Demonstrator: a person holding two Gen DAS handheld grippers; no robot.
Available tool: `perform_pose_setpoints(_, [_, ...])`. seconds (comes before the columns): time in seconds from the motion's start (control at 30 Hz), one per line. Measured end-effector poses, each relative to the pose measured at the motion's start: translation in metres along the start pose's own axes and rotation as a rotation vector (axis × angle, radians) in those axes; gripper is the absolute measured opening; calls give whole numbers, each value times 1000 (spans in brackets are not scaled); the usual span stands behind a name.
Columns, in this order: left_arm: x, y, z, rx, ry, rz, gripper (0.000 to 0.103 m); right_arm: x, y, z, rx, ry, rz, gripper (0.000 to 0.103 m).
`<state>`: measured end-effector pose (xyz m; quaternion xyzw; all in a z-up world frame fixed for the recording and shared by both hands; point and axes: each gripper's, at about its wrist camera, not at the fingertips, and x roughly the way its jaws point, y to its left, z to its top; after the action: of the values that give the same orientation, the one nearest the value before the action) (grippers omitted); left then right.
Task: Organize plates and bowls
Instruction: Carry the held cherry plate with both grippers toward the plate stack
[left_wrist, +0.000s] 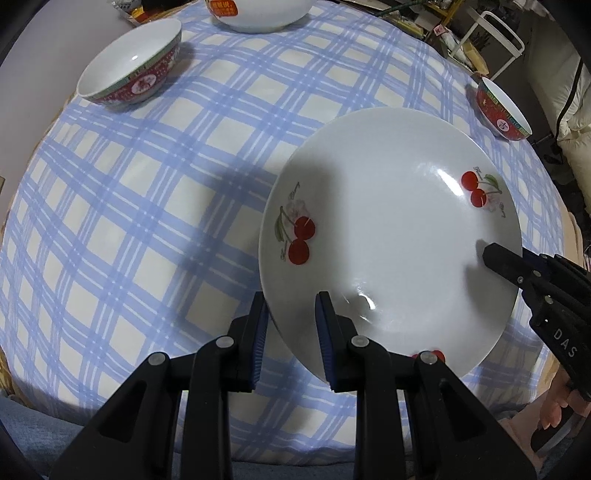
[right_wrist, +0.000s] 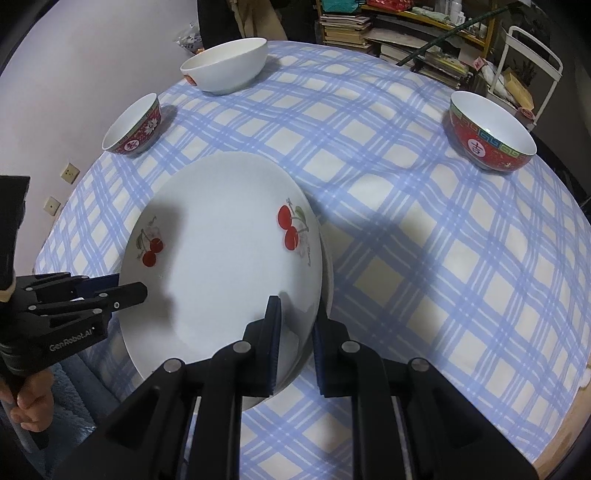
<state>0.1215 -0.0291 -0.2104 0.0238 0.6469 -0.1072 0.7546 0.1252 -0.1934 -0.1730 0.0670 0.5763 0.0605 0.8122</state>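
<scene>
Both the left gripper (left_wrist: 290, 339) and right gripper (right_wrist: 295, 343) are pinching opposite rims of the empty cherry plate (left_wrist: 391, 236) with their fingers nearly closed, holding it just over the checked counter (left_wrist: 155, 206), and should be lowering it level; three bowls nearby look empty.

A pale lilac wall (right_wrist: 92, 66) with two sockets stands left; cluttered bookshelves (right_wrist: 399, 33) and a white metal rack (right_wrist: 532, 62) lie behind
</scene>
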Motion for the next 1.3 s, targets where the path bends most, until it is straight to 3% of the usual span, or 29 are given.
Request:
perform_pose_setpoints(0.23, [7,-2,-3,7,14,25,25,-2,-5,0,8,4,-47,17])
perform_pose_setpoints(0.93, [3,2,-6,-12,1,37,26,4,-5,2,13,24,-47,19])
perform_pose_setpoints(1.3, [-8,-1,-4,19,-45,83,28,-1,-8,10,15,-6,-34,21])
